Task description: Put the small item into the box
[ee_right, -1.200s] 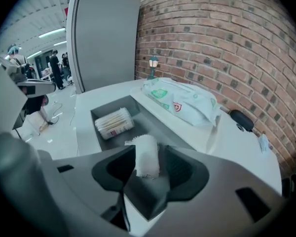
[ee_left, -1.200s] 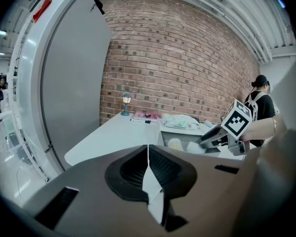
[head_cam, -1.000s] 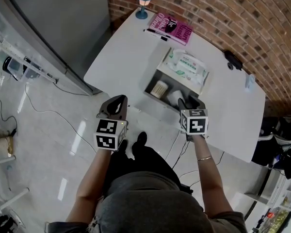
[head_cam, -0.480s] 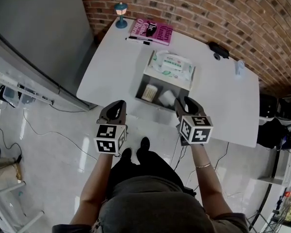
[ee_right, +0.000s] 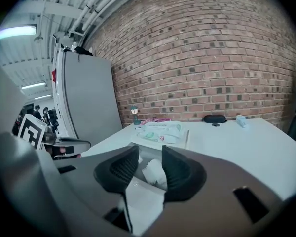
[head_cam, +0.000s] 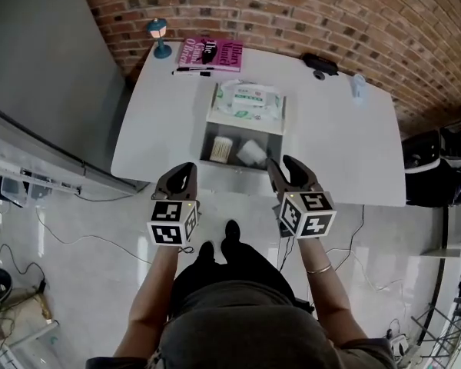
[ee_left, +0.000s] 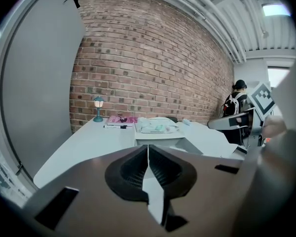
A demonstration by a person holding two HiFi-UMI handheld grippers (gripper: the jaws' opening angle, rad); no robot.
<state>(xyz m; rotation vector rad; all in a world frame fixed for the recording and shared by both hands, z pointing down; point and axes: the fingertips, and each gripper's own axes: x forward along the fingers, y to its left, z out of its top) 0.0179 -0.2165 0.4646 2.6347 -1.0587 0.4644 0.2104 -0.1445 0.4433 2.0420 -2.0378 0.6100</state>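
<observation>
White table (head_cam: 330,152) lying bare on both sides of the box (head_cam: 240,166), giving wide lanes from the near edge. Wipes pack (head_cam: 248,101) lying over the box's far half; near compartments opening upward. Lamp (head_cam: 160,37), book (head_cam: 209,53), pen (head_cam: 192,72) crowding far left; black case (head_cam: 320,63), bottle (head_cam: 358,88) sitting far right. Grey panel (head_cam: 46,68) walling the left side.

Matt box (head_cam: 242,131), smooth table (head_cam: 330,152), brick wall (head_cam: 292,6)

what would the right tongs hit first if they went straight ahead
Probably the box at its near wall, or the crumpled white item just inside it; depth is unclear. The right tongs are closing with nothing between them.
</observation>
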